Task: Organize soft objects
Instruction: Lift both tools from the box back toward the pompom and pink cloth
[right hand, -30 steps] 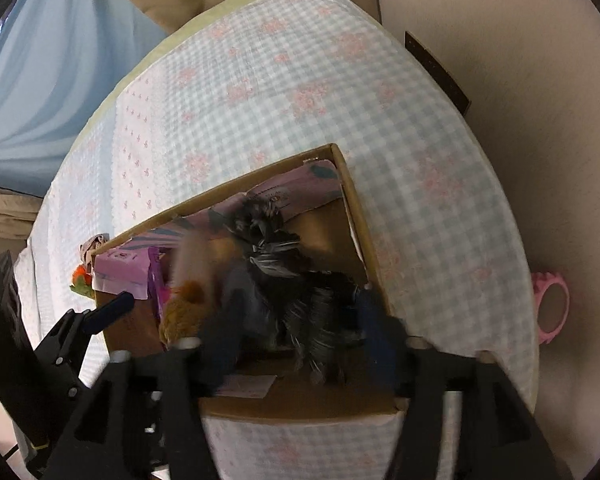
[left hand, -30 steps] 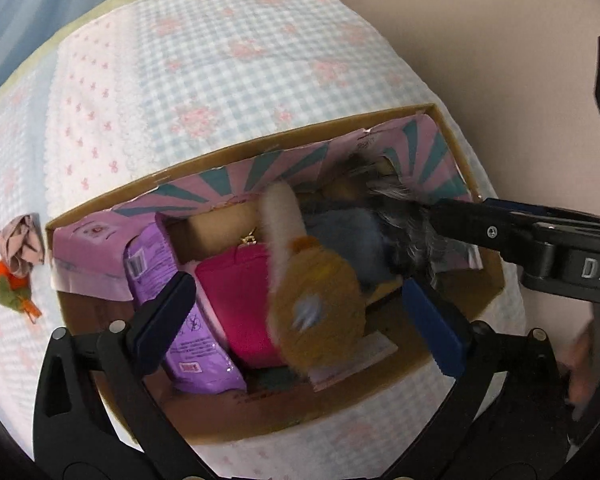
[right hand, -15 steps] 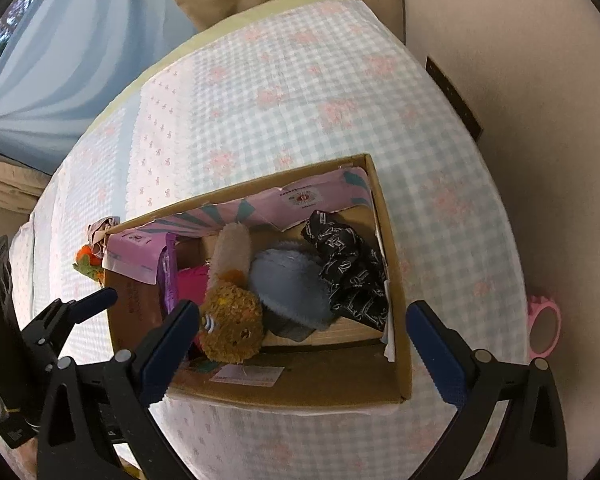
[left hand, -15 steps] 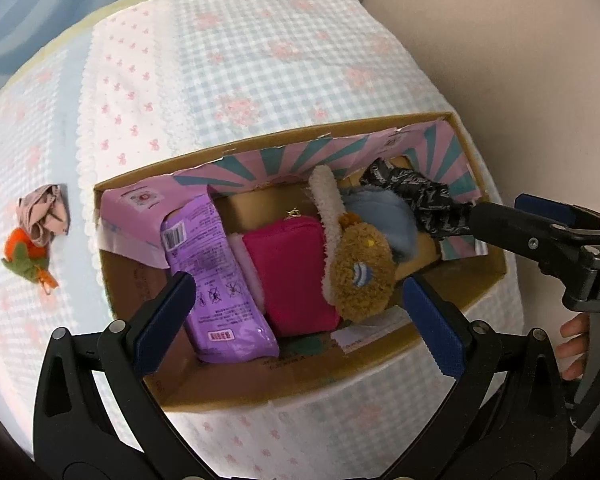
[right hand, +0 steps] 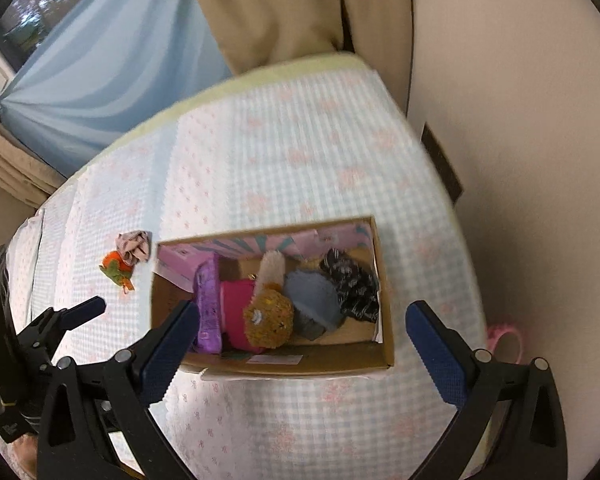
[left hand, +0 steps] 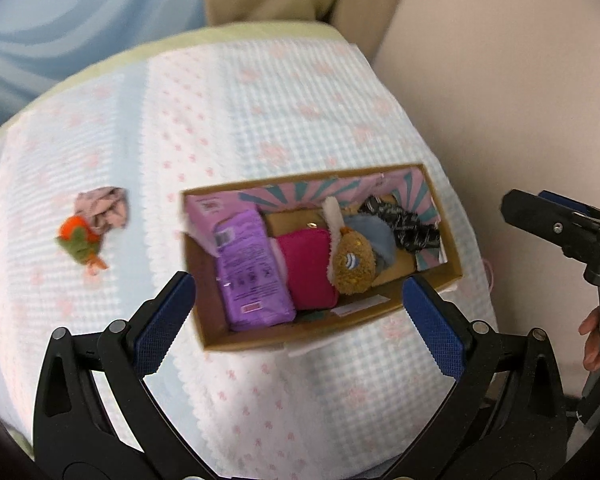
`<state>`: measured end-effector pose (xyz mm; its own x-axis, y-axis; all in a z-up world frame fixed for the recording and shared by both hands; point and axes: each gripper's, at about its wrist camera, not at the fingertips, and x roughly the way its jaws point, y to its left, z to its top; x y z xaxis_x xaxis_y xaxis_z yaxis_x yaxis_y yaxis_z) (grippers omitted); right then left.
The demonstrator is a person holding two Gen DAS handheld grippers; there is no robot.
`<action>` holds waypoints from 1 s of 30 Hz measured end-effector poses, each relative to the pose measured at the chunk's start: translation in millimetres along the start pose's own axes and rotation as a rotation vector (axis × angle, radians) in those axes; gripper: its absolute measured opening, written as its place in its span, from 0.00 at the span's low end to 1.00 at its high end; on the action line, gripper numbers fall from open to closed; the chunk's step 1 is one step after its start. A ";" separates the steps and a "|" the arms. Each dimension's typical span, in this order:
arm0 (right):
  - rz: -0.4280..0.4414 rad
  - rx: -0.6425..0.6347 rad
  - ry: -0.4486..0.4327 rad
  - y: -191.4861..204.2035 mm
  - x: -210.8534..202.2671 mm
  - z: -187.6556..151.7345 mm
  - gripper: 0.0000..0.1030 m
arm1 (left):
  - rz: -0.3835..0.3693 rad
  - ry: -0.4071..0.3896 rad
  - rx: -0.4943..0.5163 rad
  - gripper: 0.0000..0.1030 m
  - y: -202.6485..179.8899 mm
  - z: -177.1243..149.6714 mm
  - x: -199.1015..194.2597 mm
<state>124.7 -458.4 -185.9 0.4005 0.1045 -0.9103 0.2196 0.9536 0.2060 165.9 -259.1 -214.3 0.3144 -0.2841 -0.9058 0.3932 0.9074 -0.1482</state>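
You are looking down on a rounded table draped in a quilted tablecloth point(left hand: 284, 128), pale blue gingham with pink flower bands and a scalloped edge. On it is sitting a rectangular cardboard box point(left hand: 324, 330), open-topped, with a pink-and-teal sunburst lining on its far wall. Packed inside, left to right, are lying a glossy purple packet point(left hand: 252, 272), a fuzzy magenta pouch point(left hand: 306, 266), a shaggy tan plush point(left hand: 354, 266) with a cream tail, a felted grey-blue cap point(left hand: 374, 234) and a crumpled black patterned cloth point(left hand: 404, 224).

Your left gripper point(left hand: 300, 320) is hovering above the box's near rim, jaws spread wide and gripping nothing. Your right gripper point(right hand: 302, 338) is hanging over the same rim, likewise splayed and empty.

Still outside the box, well to its left on the cloth, are resting a scrunched pink fabric piece point(left hand: 104, 210) and, touching it, a small orange-and-green felt toy point(left hand: 80, 242).

Only the right wrist view is showing a pink ring-shaped object point(right hand: 508, 340) past the table's right edge, and a dark plate on the wall. Only the left wrist view is showing the purple packet's printed face flat-on.
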 end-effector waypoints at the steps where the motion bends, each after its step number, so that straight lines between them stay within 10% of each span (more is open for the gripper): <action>1: -0.006 -0.012 -0.017 5.1 -9.9 -0.2 1.00 | 0.005 -0.014 -0.010 1.00 3.7 -1.8 -11.3; 16: 0.093 -0.211 -0.195 112.5 -110.7 -25.3 1.00 | 0.173 -0.211 -0.239 1.00 89.6 -72.2 -160.0; 30: 0.146 -0.292 -0.173 200.8 -90.2 -27.1 1.00 | 0.184 -0.222 -0.374 1.00 191.3 -92.7 -165.5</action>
<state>108.6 -268.6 -72.1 0.5590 0.2198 -0.7995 -0.1041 0.9752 0.1953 109.0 -9.8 -129.6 0.5430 -0.1306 -0.8295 -0.0116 0.9866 -0.1630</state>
